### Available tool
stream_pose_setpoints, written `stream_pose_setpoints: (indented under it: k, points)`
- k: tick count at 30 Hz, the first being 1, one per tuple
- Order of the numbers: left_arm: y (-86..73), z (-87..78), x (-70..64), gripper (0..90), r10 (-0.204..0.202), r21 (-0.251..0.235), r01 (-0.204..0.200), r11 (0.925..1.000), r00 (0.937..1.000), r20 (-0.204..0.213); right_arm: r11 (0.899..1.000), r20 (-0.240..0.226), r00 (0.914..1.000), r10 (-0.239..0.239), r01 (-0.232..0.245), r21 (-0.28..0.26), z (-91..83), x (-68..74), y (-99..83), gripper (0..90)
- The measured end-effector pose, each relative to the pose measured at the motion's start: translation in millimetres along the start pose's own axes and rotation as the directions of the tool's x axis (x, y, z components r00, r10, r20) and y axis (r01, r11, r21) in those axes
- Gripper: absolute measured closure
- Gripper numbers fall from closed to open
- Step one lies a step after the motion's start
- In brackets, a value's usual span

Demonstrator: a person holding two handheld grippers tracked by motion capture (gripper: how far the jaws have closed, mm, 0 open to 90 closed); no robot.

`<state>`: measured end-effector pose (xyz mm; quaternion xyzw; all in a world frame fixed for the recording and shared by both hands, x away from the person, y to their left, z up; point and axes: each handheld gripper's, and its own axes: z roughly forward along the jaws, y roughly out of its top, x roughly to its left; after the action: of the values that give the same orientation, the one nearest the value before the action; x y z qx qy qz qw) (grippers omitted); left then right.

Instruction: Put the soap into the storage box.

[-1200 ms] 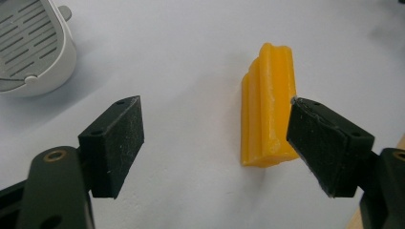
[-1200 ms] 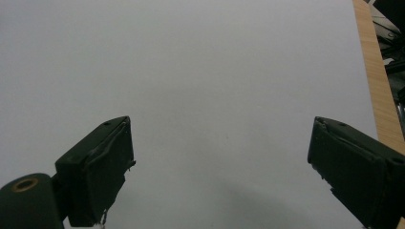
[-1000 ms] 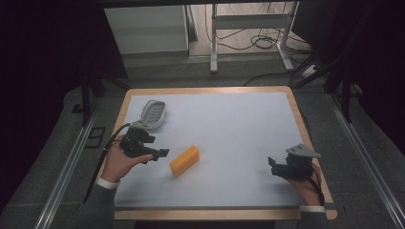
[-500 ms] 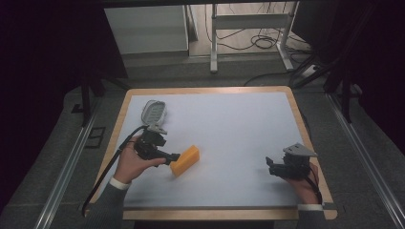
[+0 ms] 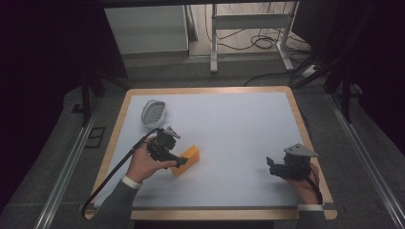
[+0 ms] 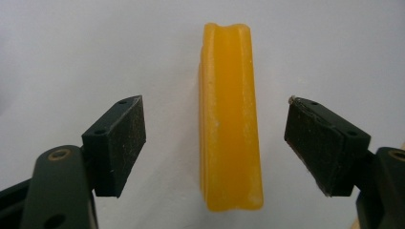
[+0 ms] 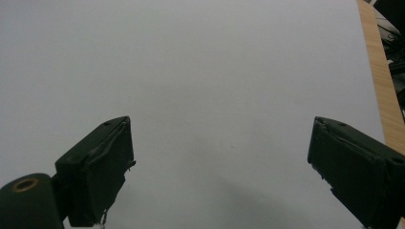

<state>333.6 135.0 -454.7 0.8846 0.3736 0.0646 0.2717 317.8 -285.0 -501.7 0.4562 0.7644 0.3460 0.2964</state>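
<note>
Yellow block (image 6: 230,124) lies between the left tool's (image 6: 216,143) spread jaws, a grey dish (image 5: 154,112) nearby.

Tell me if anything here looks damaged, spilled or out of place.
Nothing stands out. The yellow bar lies whole on the white mat, between the open left gripper pads, untouched. The right gripper pads look frayed at their edges.
</note>
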Motion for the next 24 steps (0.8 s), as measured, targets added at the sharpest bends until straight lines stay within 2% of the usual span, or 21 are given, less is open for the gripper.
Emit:
stream_pose_setpoints:
  k: [11,15,17,19,24]
  points:
    - [4.8,21.2,1.0,23.9,-0.003,0.045,0.002,0.999,0.9998,0.021,1.0,0.004,1.0,0.0,0.0,0.01,2.2,0.0,-1.5,8.2]
    - [5.5,31.0,1.3,26.6,-0.004,0.067,0.003,0.9977,1.0,0.007,1.0,0.005,1.0,-0.001,0.001,0.014,2.9,0.1,-2.0,8.2]
    - [5.3,36.0,0.3,33.5,0.001,0.081,-0.002,0.9967,1.0,0.005,1.0,0.006,1.0,-0.002,0.001,0.018,3.5,0.4,-2.4,8.2]
    - [5.2,39.0,0.1,34.0,0.005,0.09,-0.005,0.9959,1.0,0.003,1.0,0.006,1.0,-0.001,0.001,0.018,3.6,0.5,-2.4,8.2]
    - [4.7,45.5,-1.4,46.3,0.006,0.112,-0.006,0.9937,1.0,0.003,1.0,0.007,1.0,-0.004,0.003,0.022,4.8,1.0,-2.9,8.2]
